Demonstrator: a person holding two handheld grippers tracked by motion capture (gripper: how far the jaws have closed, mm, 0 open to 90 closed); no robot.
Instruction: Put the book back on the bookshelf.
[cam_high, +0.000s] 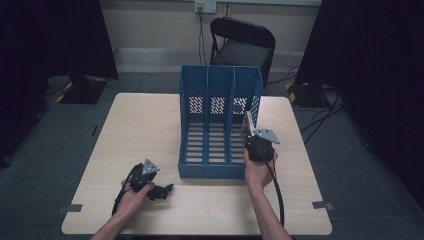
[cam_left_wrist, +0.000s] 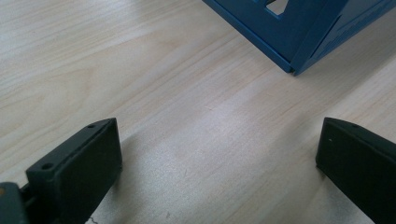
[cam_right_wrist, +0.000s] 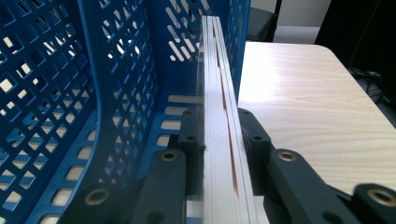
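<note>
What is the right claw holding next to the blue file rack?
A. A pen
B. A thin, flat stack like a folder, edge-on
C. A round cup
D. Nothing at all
B: the right claw is shut on a thin flat folder, upright beside the blue file rack.

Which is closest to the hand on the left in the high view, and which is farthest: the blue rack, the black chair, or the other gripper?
From the left gripper, low on the table's near left:
1. Blue rack, its front corner just to the gripper's right.
2. Right gripper, at the rack's right side, shut on a thin flat book.
3. Black chair, behind the table by the wall.
</note>
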